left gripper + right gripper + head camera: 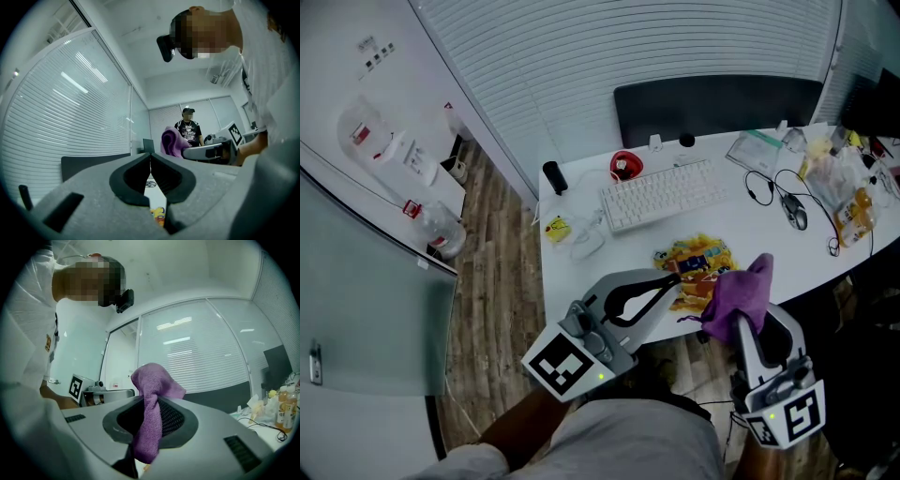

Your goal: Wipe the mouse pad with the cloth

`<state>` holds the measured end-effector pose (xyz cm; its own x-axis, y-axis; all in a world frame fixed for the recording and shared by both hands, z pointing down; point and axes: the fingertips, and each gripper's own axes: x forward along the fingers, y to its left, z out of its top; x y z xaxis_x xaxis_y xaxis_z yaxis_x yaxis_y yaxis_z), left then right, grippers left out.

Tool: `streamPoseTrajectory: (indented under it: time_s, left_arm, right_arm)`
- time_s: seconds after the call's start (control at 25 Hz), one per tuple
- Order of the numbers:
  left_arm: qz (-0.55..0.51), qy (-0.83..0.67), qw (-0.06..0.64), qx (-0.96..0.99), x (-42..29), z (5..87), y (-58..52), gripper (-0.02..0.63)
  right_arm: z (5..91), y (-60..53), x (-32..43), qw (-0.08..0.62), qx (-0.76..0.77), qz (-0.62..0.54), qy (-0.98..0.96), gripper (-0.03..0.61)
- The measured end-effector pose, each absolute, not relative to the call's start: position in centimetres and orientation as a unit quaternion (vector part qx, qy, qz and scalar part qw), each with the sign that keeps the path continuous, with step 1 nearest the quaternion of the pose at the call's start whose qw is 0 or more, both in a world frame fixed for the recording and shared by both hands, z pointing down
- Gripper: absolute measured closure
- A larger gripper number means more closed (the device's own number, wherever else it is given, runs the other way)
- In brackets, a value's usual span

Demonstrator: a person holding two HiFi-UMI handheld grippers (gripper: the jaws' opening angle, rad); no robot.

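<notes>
Clamped at its bunched middle in right gripper (147, 401) jaws: purple cloth (154, 380) — soft, light, floppy, probably quick to bunch. Pressed together, empty: left gripper (150, 161) jaws.

Your left tool (151, 157) has its jaws pressed together, with nothing between them. Past their tips, your right tool (211, 151) carries the purple cloth (172, 142), bunched upright. Below the jaws a yellow bit of the mouse pad (158, 213) lies on the white counter (151, 190). Slatted blinds (70, 117) fill the left.
</notes>
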<state>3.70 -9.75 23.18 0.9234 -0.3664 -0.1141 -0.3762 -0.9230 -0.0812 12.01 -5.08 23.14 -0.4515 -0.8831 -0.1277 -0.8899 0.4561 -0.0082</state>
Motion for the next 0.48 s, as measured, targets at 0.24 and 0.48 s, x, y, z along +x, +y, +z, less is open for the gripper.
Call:
streamPoseTrajectory:
  time_s: [0.24, 0.48]
  left_arm:
    - [0.049, 0.192, 0.048, -0.979, 3.28, 23.34, -9.81, 0.598]
    - [0.048, 0.193, 0.045, -0.979, 3.07, 23.5, -9.91, 0.598]
  right_arm:
    - [23.13, -5.06, 11.65, 0.057, -0.519, 0.032, 0.852, 0.514]
    - [23.11, -5.15, 11.45, 0.057, -0.52, 0.032, 0.852, 0.514]
